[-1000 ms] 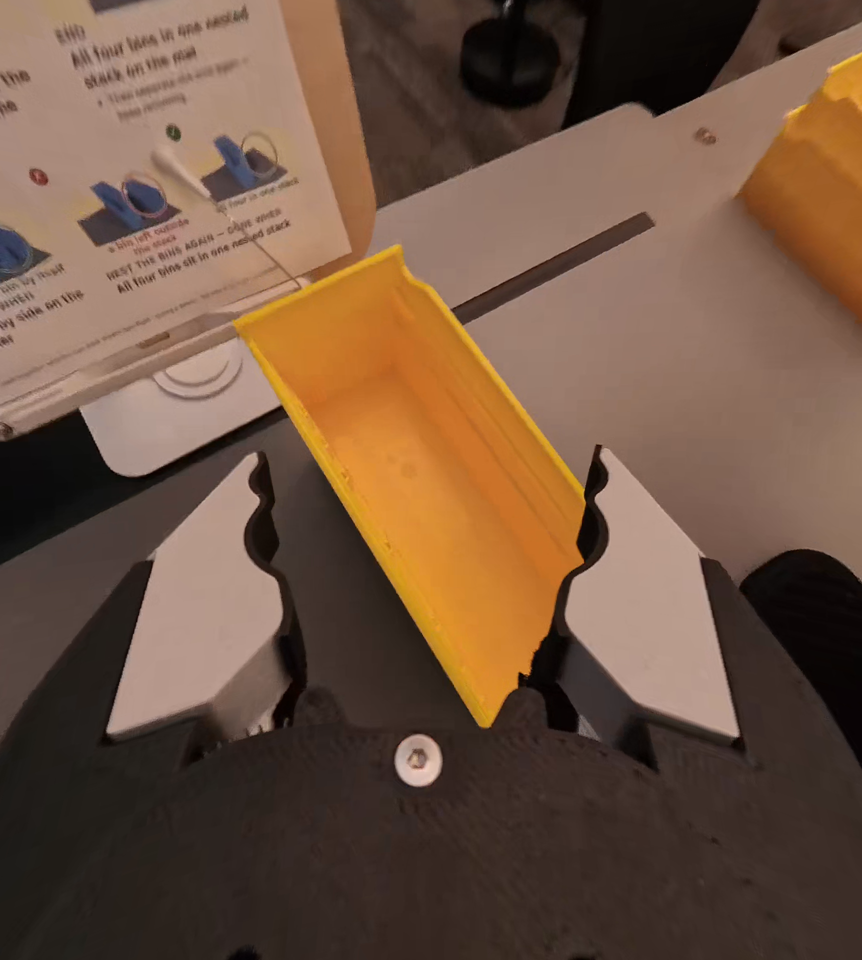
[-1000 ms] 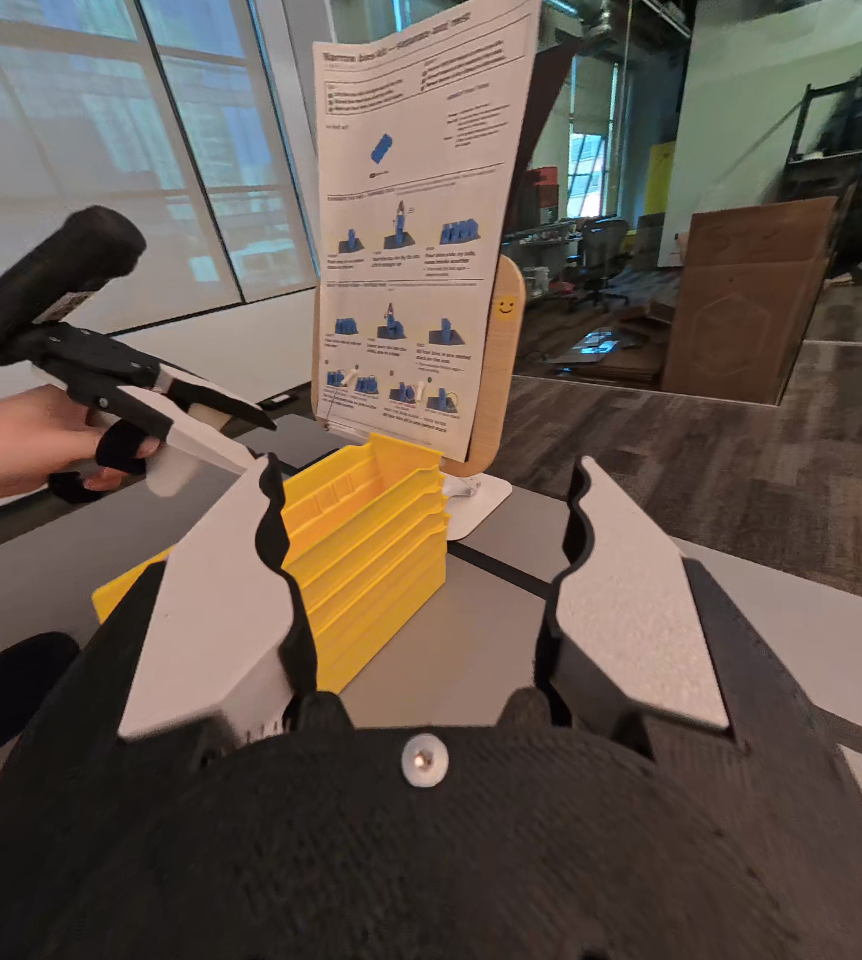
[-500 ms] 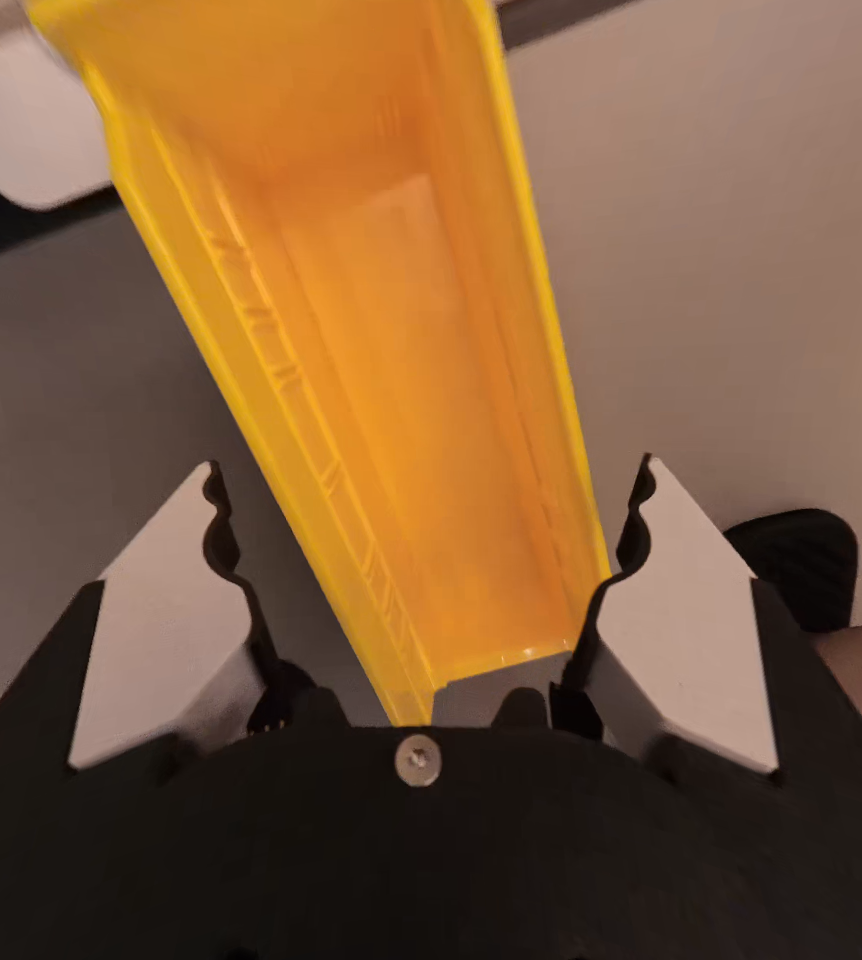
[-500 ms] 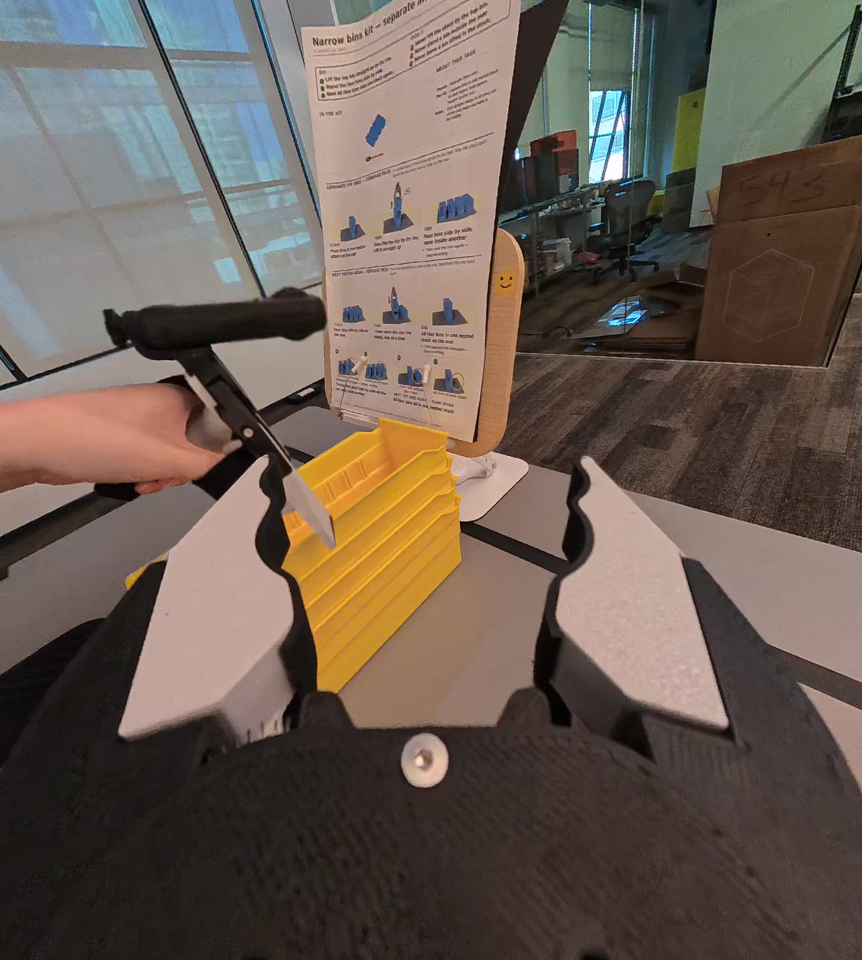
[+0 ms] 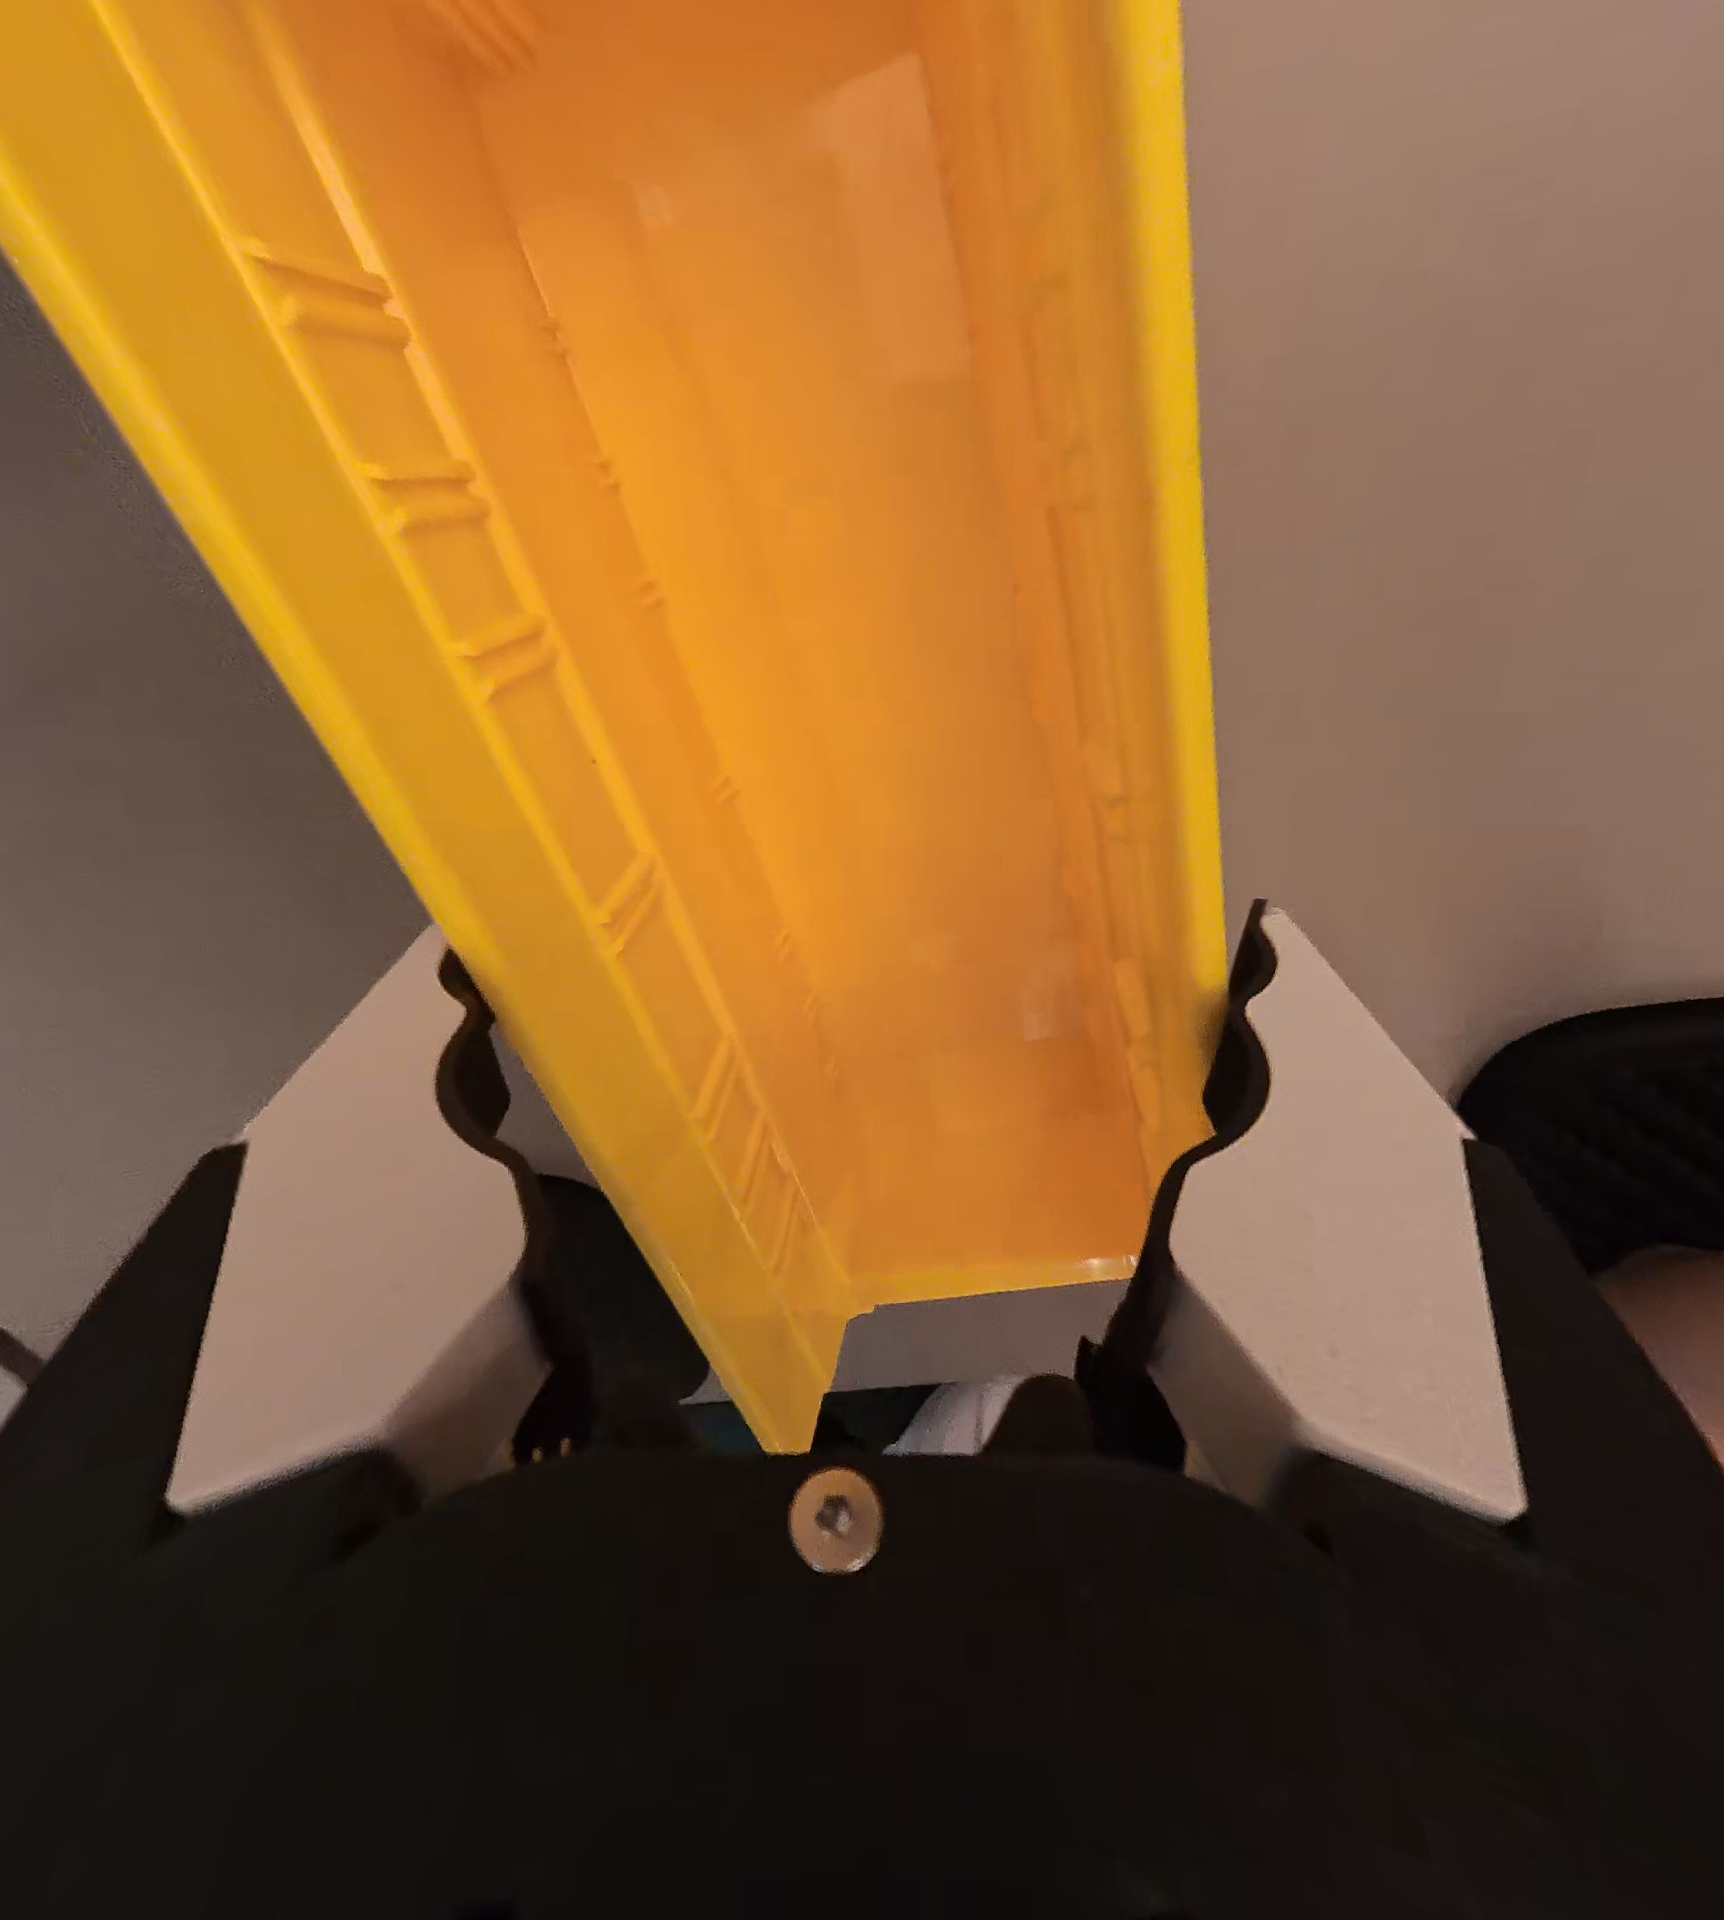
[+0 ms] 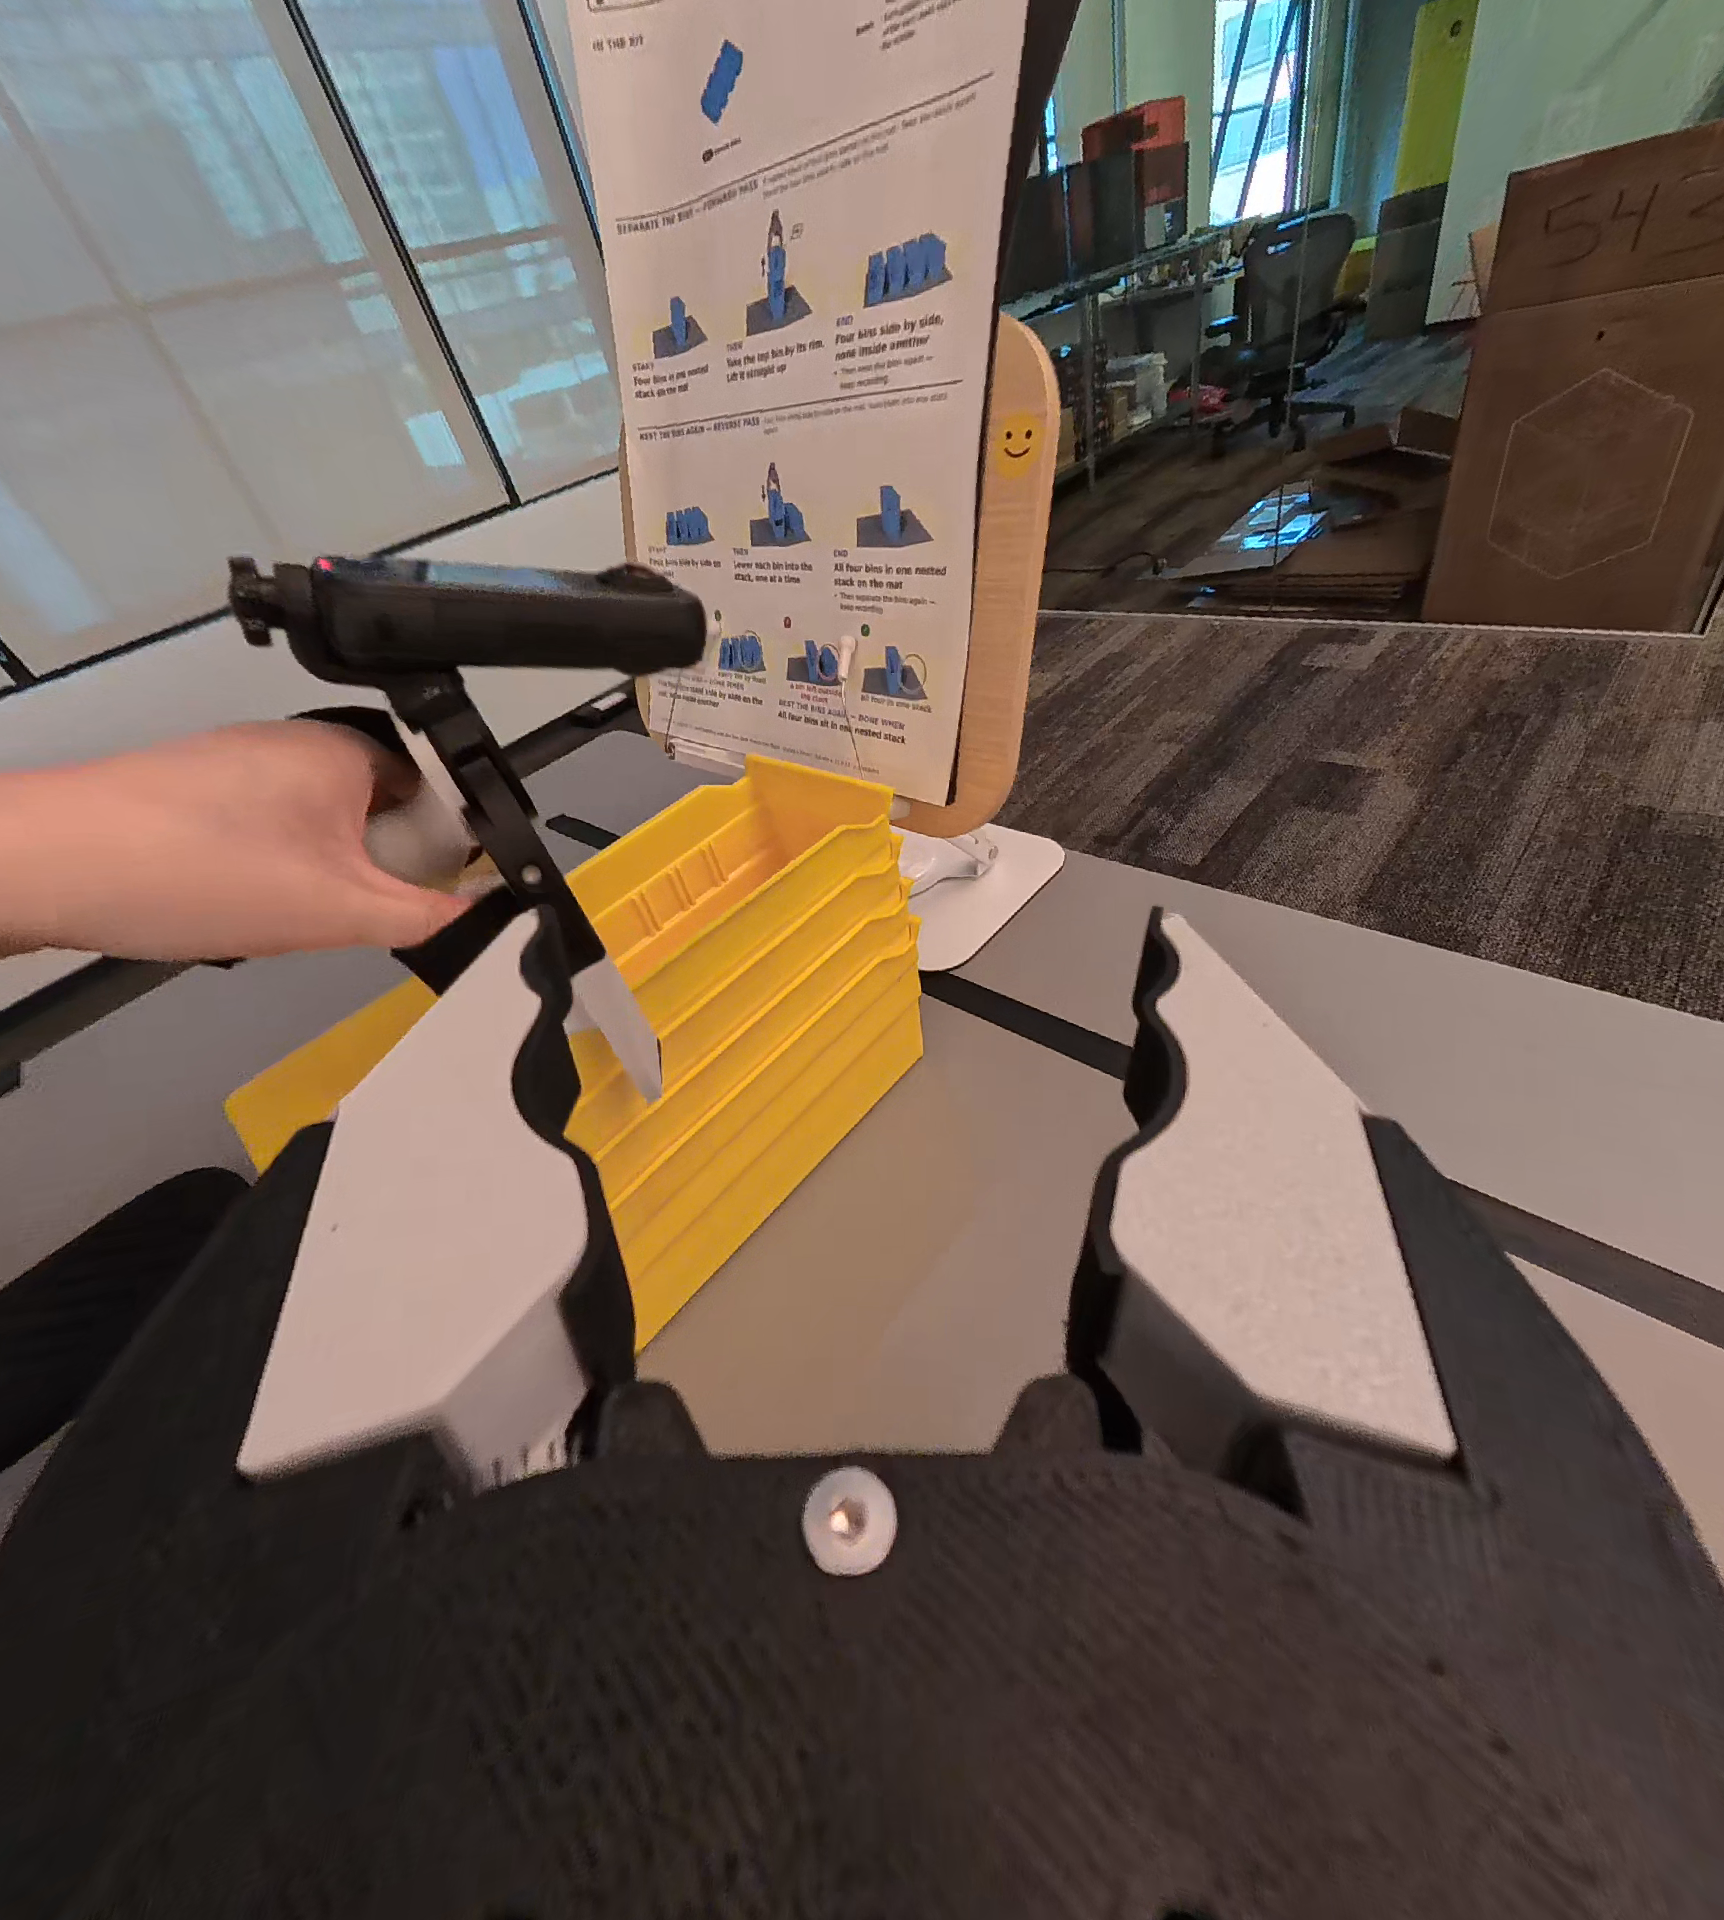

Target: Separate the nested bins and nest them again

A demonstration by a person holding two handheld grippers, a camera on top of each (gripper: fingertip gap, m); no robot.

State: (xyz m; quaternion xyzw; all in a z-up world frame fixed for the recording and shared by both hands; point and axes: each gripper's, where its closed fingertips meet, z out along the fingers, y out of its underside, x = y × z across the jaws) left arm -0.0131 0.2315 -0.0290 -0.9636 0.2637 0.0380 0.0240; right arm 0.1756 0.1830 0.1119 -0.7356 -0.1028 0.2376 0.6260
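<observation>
A stack of nested yellow bins stands on the grey table in front of the instruction stand. In the left wrist view the stack fills the middle and runs at a slant between the fingers of my left gripper. The jaws stand wide to either side of the top rim. The right pad lies at the rim and the left pad is close beside it. I see no firm squeeze. In the right wrist view its near finger hangs down along the stack's side wall. My right gripper is open and empty, to the right of the stack.
An instruction sheet on a wooden stand with a white base stands just behind the stack. A person's hand holds the left gripper. A dark seam crosses the table. A cardboard box stands on the floor beyond.
My left gripper has come down over the stack; its jaws widened, then narrowed a little around the top rim. My right gripper has stayed open and hardly moved.
</observation>
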